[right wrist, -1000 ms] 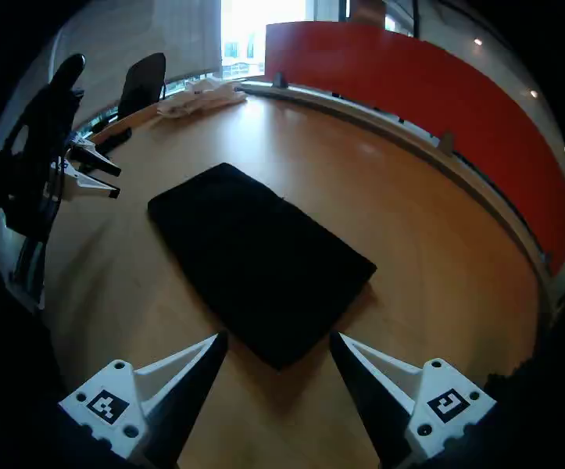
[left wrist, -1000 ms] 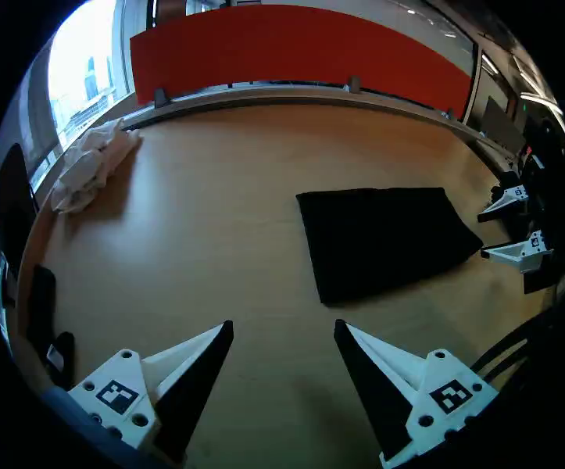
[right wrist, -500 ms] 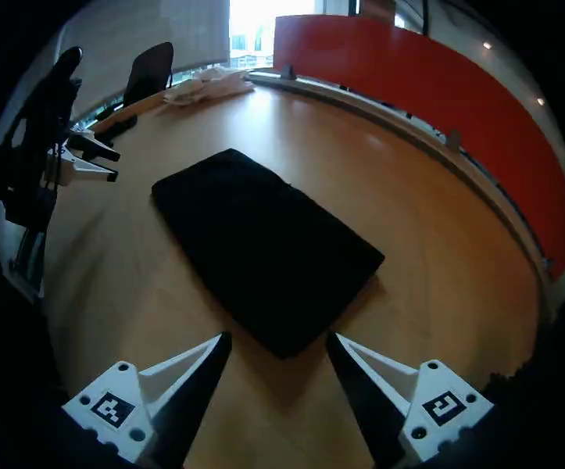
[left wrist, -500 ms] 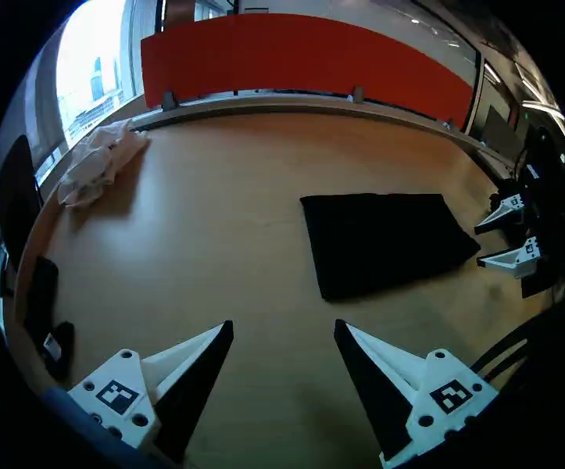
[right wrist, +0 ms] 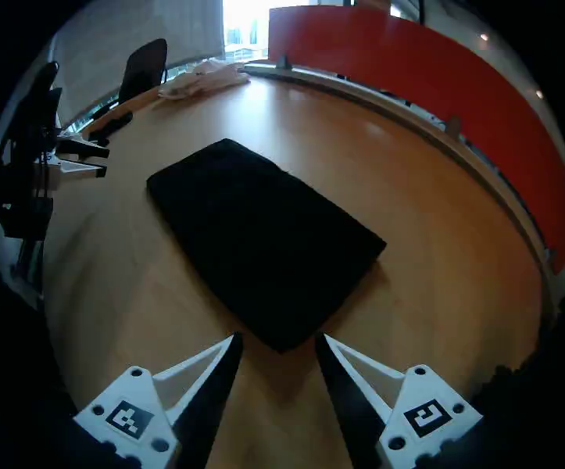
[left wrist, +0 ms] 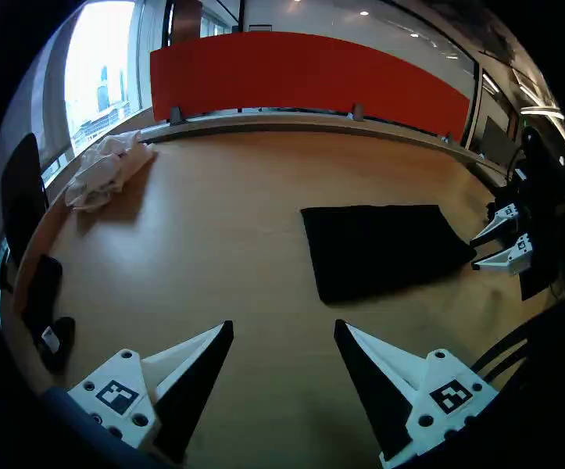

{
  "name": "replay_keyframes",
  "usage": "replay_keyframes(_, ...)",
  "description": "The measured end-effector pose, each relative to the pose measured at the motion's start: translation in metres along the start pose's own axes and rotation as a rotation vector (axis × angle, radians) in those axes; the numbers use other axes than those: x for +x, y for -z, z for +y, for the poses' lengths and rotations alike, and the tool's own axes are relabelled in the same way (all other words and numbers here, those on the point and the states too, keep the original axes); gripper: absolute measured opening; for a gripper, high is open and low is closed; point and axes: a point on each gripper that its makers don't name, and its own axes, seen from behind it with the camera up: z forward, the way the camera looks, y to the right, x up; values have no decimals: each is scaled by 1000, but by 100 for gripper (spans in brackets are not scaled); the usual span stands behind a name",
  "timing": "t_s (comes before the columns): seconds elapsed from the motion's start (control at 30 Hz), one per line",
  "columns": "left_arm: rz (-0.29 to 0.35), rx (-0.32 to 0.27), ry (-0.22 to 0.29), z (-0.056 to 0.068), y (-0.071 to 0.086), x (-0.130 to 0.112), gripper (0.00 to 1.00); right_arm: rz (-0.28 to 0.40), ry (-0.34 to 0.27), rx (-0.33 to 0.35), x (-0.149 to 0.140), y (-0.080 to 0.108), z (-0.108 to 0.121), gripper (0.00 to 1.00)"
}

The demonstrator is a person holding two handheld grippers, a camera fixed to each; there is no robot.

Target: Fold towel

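Blown-out window daylight, glare on tabletop, fisheye-bent edges, sharp focus.

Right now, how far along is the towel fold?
Done: the black towel lies flat on the table as a neat rectangle; whether it has been folded already I can't tell. In hand: nothing; the right gripper is open at the towel's near corner, the left gripper open over bare wood beside it. Left: probably grasp an edge and fold it over.

Saw a crumpled white cloth at ten o'clock on the wooden surface; noted a red partition at twelve, a black chair at nine.
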Motion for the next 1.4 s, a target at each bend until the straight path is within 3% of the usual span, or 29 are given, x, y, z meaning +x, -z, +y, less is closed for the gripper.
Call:
replay_keyframes(0.3, 18, 10, 2, -3, 3, -4, 96, -15, 4, 5, -4, -1, -1, 53)
replay_keyframes(0.37, 19, 12, -3, -4, 4, -5, 96, -20, 1, 9, -5, -2, -2, 45)
replay_keyframes(0.7, 18, 13, 0, -6, 10, -8, 96, -14, -11, 10, -2, -1, -2, 42)
replay_keyframes(0.83, 18, 14, -3, -6, 12, -9, 96, -18, -7, 7, -4, -3, -2, 25)
replay_keyframes(1.1, 19, 16, -11, -6, 14, -10, 96, -15, -8, -2, -5, -1, 0, 7)
replay_keyframes(1.4, 31, 20, -6, -6, 16, -7, 96, 4, -14, -19, 0, 3, 2, 4)
